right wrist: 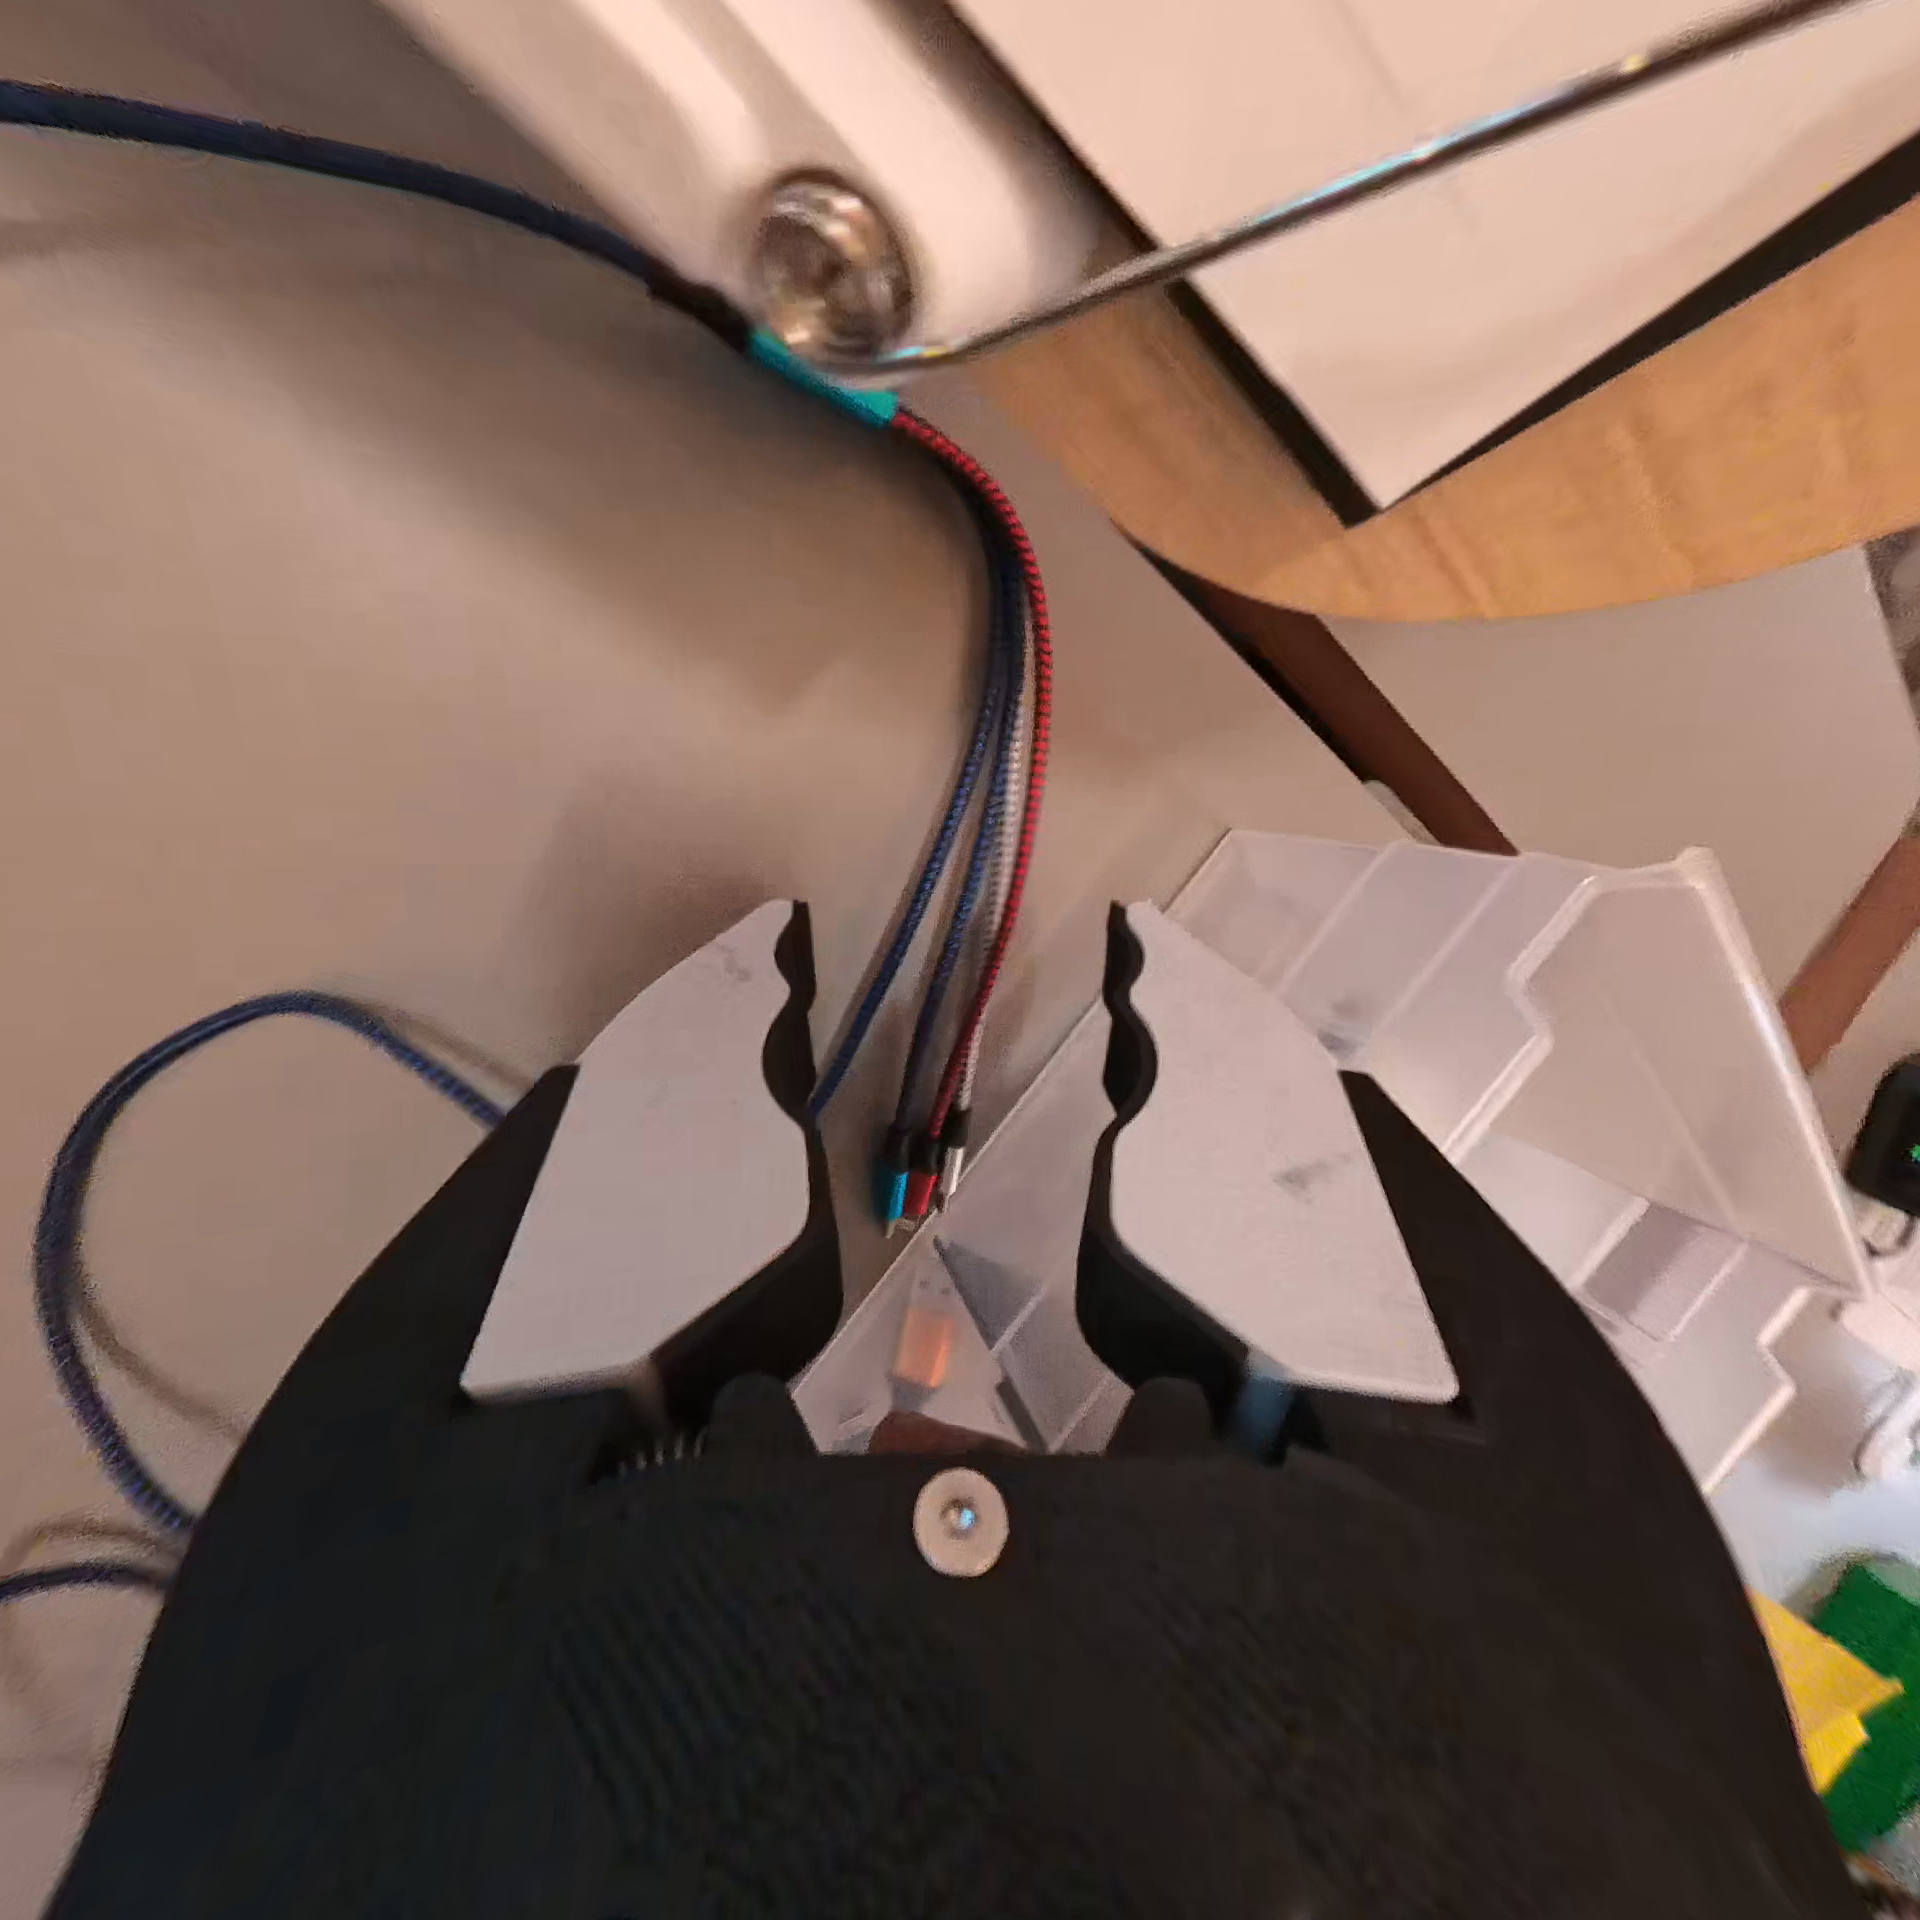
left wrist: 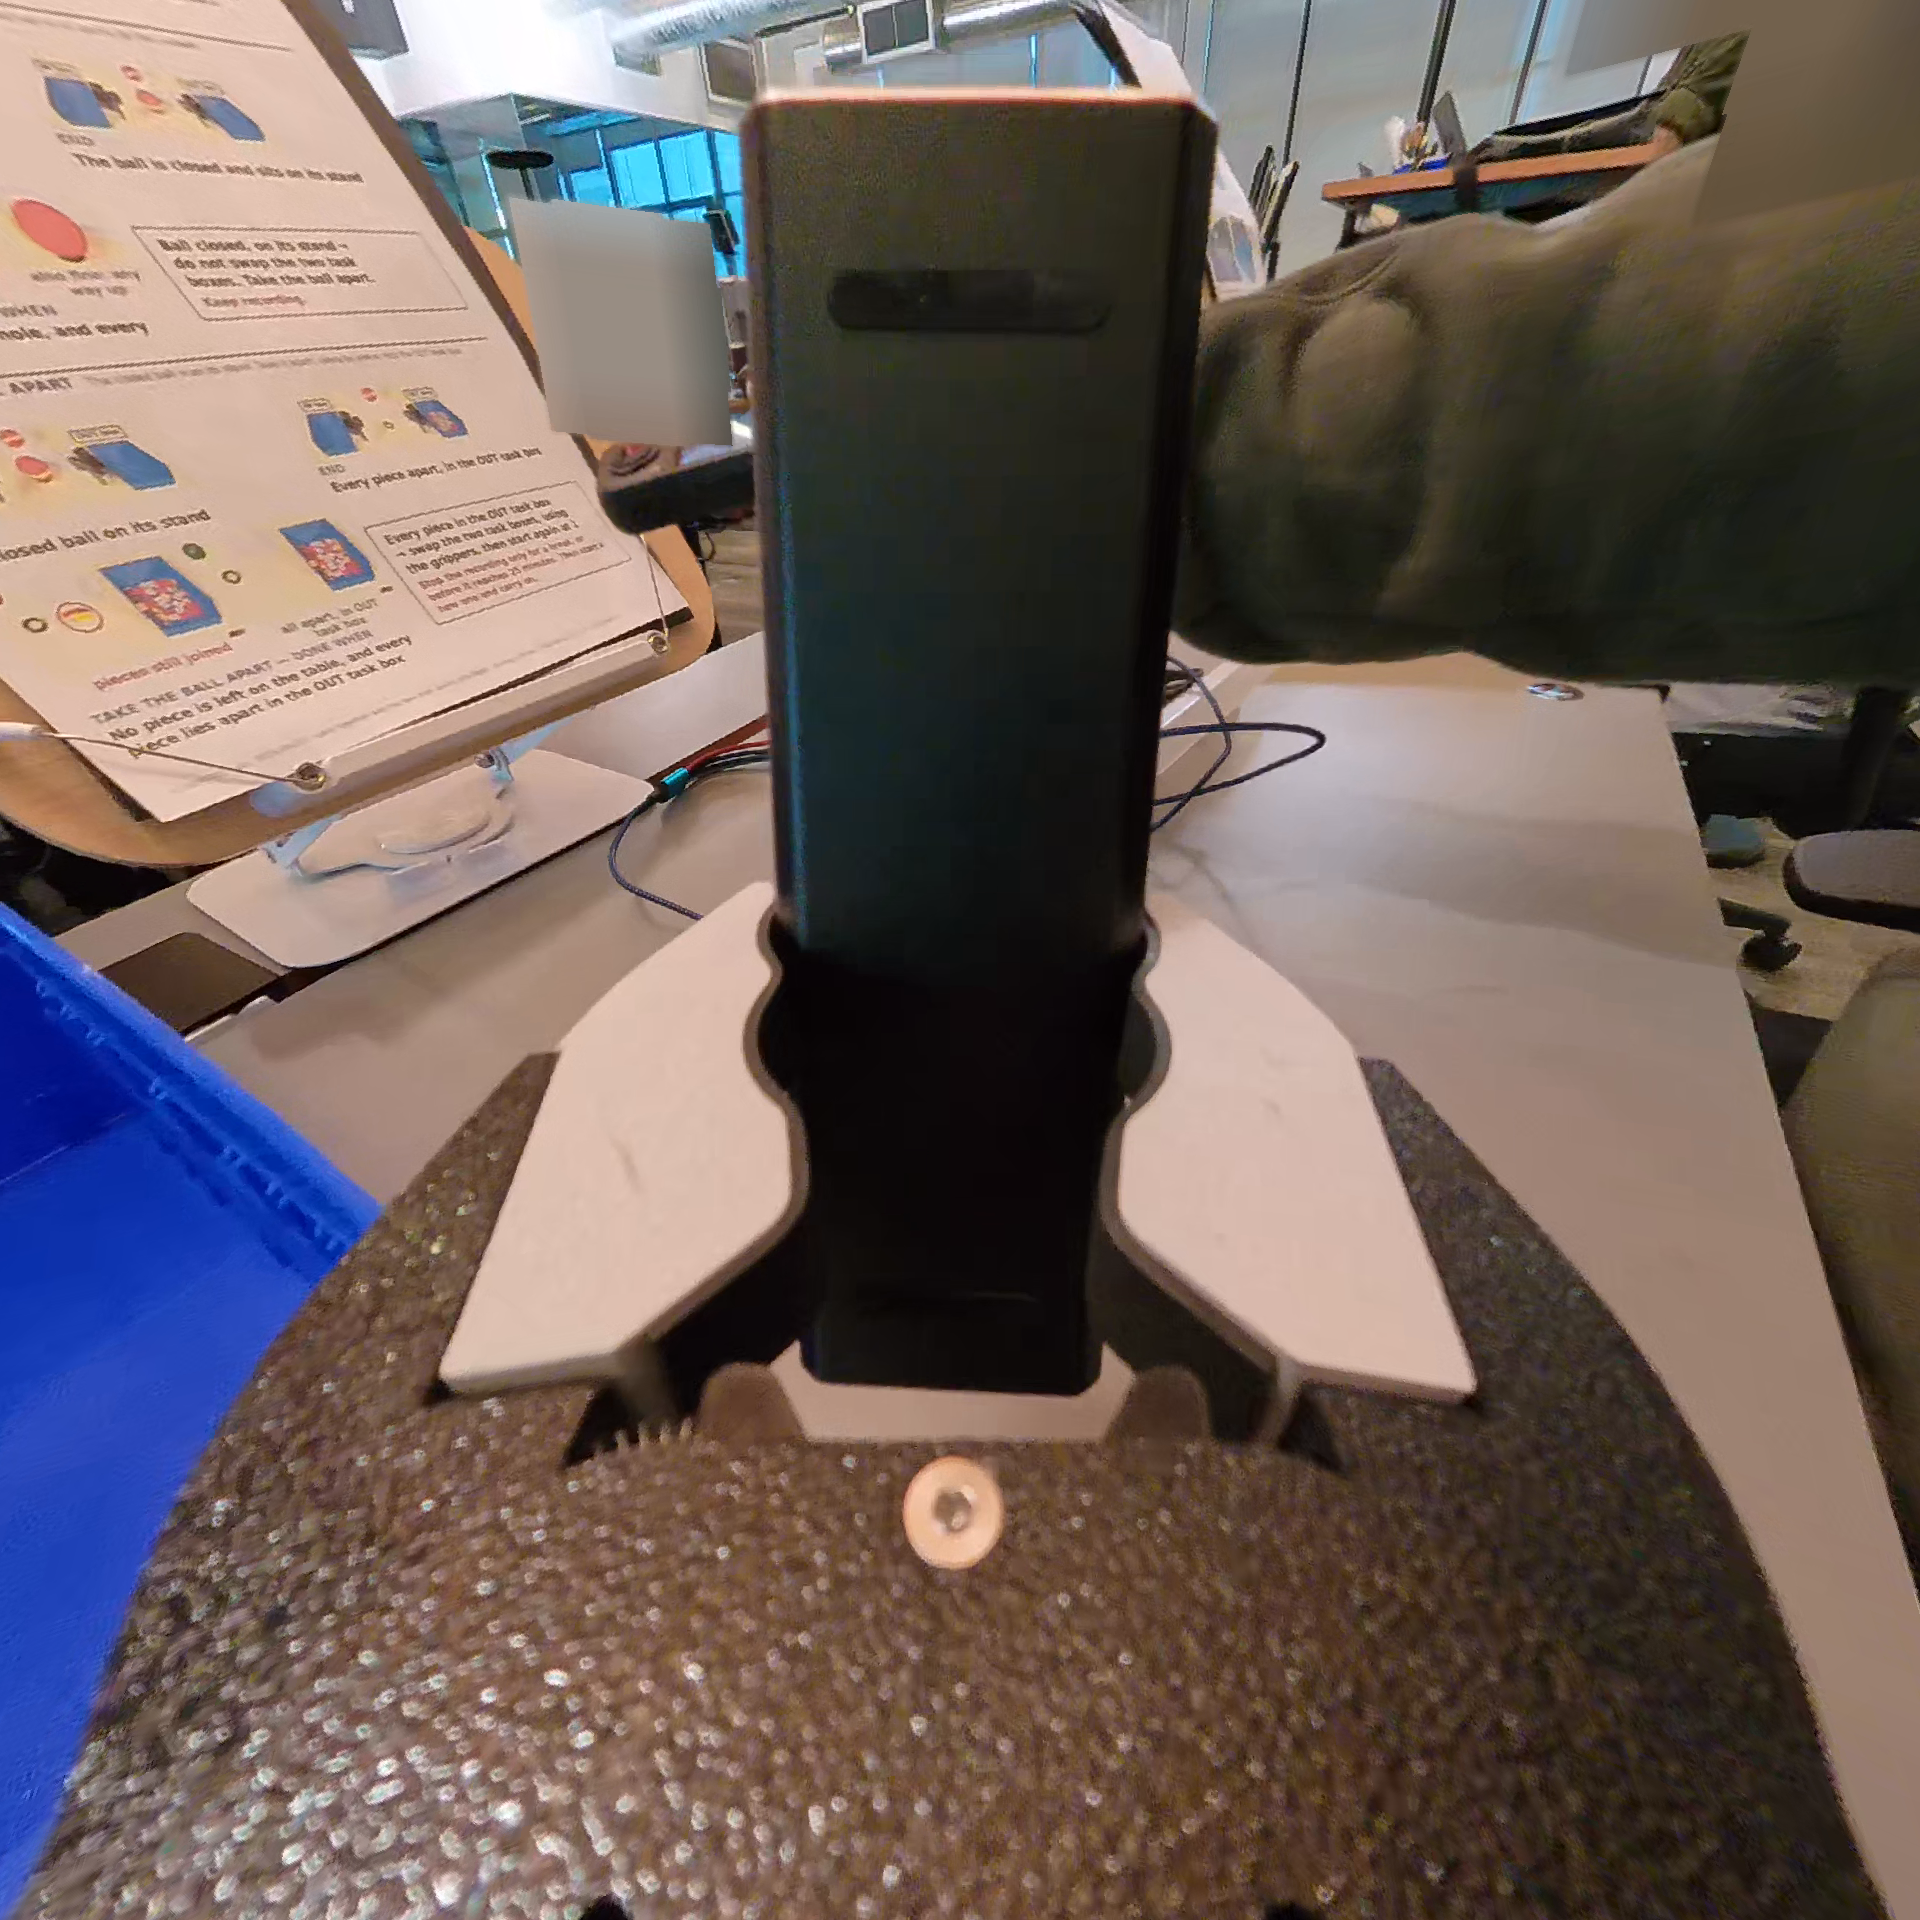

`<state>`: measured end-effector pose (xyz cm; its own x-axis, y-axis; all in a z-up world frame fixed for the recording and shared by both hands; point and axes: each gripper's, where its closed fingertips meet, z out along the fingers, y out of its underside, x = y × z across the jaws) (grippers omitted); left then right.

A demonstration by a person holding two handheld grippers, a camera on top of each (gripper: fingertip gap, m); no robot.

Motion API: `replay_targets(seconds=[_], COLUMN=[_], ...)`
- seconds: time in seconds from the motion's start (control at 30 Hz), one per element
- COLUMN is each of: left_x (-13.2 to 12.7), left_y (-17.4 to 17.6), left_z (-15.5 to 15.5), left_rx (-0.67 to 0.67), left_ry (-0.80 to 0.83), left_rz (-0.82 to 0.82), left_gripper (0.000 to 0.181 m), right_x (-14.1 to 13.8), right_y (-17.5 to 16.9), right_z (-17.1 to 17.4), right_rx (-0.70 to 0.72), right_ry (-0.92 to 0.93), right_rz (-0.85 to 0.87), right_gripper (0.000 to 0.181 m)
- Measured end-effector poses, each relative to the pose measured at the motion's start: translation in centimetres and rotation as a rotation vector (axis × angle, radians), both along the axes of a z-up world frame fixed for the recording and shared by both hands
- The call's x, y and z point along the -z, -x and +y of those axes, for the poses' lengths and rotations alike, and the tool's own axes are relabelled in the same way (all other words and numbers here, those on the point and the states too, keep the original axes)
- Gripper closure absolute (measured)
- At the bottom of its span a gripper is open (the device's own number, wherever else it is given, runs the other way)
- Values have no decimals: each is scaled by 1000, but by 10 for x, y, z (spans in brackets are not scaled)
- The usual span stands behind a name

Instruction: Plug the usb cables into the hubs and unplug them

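In the left wrist view my left gripper (left wrist: pixel 956 966) is shut on a tall dark USB hub (left wrist: pixel 966 540), held upright above the table; a slot shows near its top. A gloved hand (left wrist: pixel 1538 457) reaches past its right side. In the right wrist view my right gripper (right wrist: pixel 956 997) is open and empty, hovering just above a braided multi-head USB cable (right wrist: pixel 997 727). The cable's blue, red and silver plugs (right wrist: pixel 914 1174) lie on the table between my fingers. A teal splitter (right wrist: pixel 821 379) joins the strands farther off. The same cable shows behind the hub in the left wrist view (left wrist: pixel 665 862).
A blue bin (left wrist: pixel 125 1195) stands at the left. An instruction sheet on a wooden stand (left wrist: pixel 312 416) is behind, on a white base (left wrist: pixel 436 862). A clear plastic holder (right wrist: pixel 1455 1091) lies right of the plugs. Green and yellow pieces (right wrist: pixel 1860 1704) sit at lower right.
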<state>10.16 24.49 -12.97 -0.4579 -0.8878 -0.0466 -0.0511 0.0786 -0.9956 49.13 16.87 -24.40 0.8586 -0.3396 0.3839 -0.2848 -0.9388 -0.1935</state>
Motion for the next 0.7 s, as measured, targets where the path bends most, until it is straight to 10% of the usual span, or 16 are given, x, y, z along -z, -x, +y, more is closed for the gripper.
replay_targets(seconds=[0.2, 0.4, 0.7], left_x=[5, 8, -9], left_y=[1, -1, 0], left_z=[-2, -3, 1], left_rx=[42, 56, 81], left_ry=[16, 23, 191], left_rz=[5, -20, -123], left_gripper=[122, 123, 123], right_x=[-4, 22, 31], right_y=[-17, -6, -12], right_z=[7, 3, 5], right_rx=[-88, -31, 68], right_ry=[125, 119, 42], right_rz=[-176, 22, 94], right_gripper=[124, 119, 151])
